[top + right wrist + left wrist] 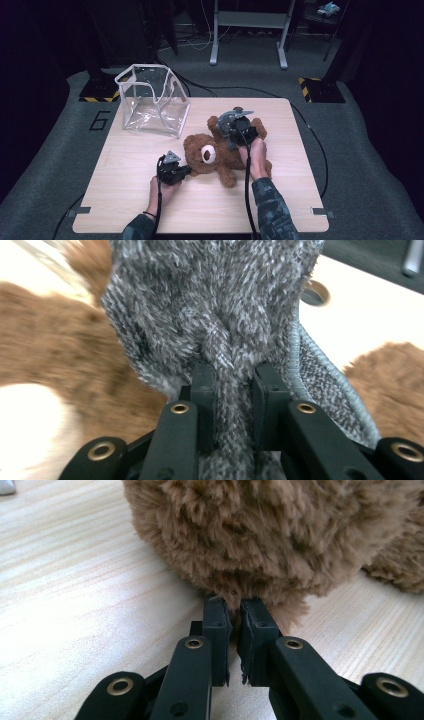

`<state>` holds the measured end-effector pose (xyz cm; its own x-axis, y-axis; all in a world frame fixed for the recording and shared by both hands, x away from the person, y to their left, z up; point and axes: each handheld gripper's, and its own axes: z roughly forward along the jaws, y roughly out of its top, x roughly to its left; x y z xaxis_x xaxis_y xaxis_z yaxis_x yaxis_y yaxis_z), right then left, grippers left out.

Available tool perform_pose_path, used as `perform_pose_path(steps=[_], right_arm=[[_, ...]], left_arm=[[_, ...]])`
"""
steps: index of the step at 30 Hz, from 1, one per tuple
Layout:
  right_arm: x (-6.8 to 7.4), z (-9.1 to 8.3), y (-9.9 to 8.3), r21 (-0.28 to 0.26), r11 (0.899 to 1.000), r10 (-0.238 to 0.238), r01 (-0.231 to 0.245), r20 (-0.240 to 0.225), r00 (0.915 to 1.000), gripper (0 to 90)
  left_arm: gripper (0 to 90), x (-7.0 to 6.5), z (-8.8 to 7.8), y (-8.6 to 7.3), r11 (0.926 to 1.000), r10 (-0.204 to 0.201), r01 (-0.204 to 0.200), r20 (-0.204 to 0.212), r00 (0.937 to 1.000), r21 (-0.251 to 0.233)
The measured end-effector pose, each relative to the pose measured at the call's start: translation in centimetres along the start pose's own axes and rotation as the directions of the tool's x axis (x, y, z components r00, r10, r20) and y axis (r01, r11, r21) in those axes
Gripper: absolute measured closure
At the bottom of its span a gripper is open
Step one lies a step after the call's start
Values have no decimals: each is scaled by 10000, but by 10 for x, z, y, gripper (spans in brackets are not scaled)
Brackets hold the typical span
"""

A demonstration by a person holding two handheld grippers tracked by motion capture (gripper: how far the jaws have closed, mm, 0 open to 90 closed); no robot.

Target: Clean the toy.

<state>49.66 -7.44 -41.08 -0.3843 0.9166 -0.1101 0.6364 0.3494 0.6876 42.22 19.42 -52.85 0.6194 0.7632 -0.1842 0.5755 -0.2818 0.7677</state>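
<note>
A brown teddy bear (pixel 220 159) lies on its back on the wooden table (pixel 125 200), its pale muzzle (pixel 209 155) turned up. My left gripper (pixel 189 170) sits at the bear's head from the left. In the left gripper view my left gripper (pixel 235 611) is shut on a tuft of the bear's fur (pixel 260 530), low against the tabletop. My right gripper (pixel 227 131) is over the bear's body. It is shut on a fold of grey knitted fabric (pixel 210 300), with the right gripper (pixel 235 375) pinching it between both pads. Brown fur (pixel 55 335) shows behind the fabric.
A clear plastic bag with white trim (pixel 150 100) stands open at the table's back left. Cables trail from both grippers over the near edge. A metal frame (pixel 248 30) and dark stands rise from the floor beyond the table.
</note>
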Motion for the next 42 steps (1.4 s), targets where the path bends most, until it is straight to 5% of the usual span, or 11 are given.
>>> perform_pose_path(steps=[7,14,16,17,18,19,24,26,31,37,42], right_arm=[[-55,8,-21,555,9930,952,-1039,1405,9855,754],[-80,-9,-40,324,9819,1787,-1865,1662,9698,752],[-71,-27,-39,-262,9833,1820,-1803,1000,9782,753],[-55,-43,-36,-689,9870,1459,-1450,89,9893,752],[-55,-43,-36,-689,9870,1459,-1450,89,9893,752],[-31,-51,-31,-882,9911,940,-993,-616,9937,752],[-5,-32,-35,-300,9995,116,-125,-320,9994,753],[-21,-19,-49,-370,9954,879,-888,-250,9958,753],[-30,-32,-55,-582,9914,1168,-1175,-144,9930,751],[20,-36,-44,-761,9971,-57,-5,-814,9967,751],[41,-28,-56,-806,9964,-372,276,-1198,9921,753]], left_arm=[[829,0,0,0,10000,-59,59,-13,10000,21],[829,0,0,0,10000,-69,69,-5,10000,16],[829,1,0,0,10000,-97,97,41,9999,-4],[829,0,1,0,9999,-96,95,-35,9999,-81],[829,0,1,0,9999,-94,94,-35,9999,-79],[829,1,0,0,10000,-93,93,35,10000,-2],[827,1,0,0,9999,-140,140,76,9999,-44],[827,0,0,0,9999,-96,96,-23,10000,-73],[828,0,1,0,9999,-91,91,-28,10000,-74],[827,2,0,0,9999,-117,117,40,9999,-68],[828,0,0,0,9999,-97,96,-52,9999,-67]])
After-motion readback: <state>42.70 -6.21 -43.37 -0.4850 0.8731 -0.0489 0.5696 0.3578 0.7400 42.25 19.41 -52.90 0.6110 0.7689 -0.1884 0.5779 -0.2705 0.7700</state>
